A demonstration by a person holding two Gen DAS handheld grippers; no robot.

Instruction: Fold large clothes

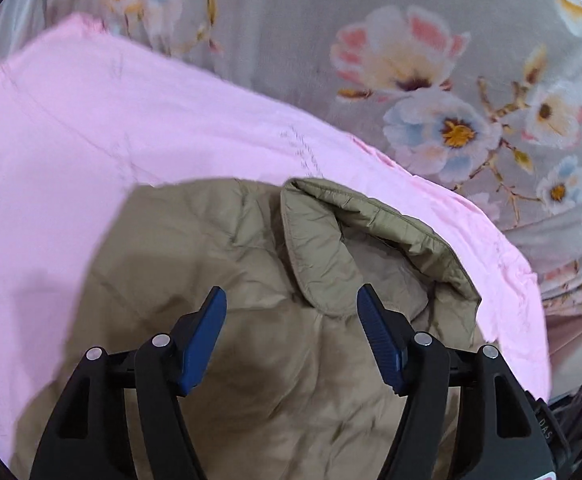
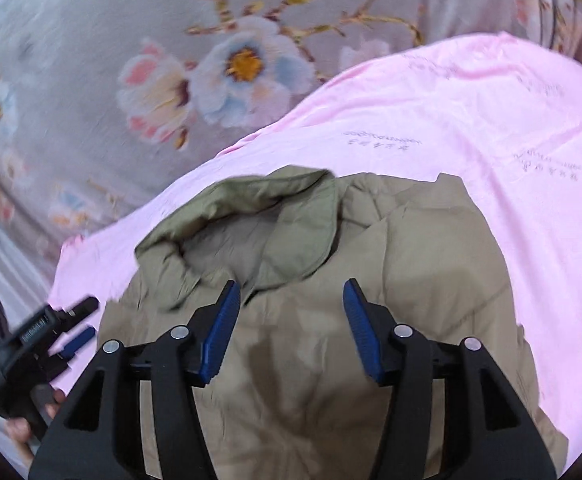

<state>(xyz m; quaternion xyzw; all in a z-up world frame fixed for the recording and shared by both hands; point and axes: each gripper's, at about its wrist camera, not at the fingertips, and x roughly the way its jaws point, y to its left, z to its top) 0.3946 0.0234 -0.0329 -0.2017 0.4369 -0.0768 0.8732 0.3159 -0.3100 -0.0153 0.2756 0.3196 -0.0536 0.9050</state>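
There, both tools, left (image 1: 291, 300) and right (image 2: 287, 294), hung released above the khaki jacket (image 1: 251, 360), which lay on a pink cloth (image 1: 91, 120) over the floral bed sheet (image 1: 291, 20).

A pink sheet (image 1: 71, 128) lies over floral bedding (image 1: 431, 92).

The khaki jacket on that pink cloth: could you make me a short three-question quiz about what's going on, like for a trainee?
1. True or false: the left tongs are clamped on the khaki jacket.
2. What lies directly under the jacket? A) the pink cloth B) a wooden board C) a blue towel
3. Fill in: the fabric beyond the pink cloth, the floral bedsheet, is printed with ____.

Key: 1 false, both the left tongs and right tongs are open above it; 2 A; 3 flowers.
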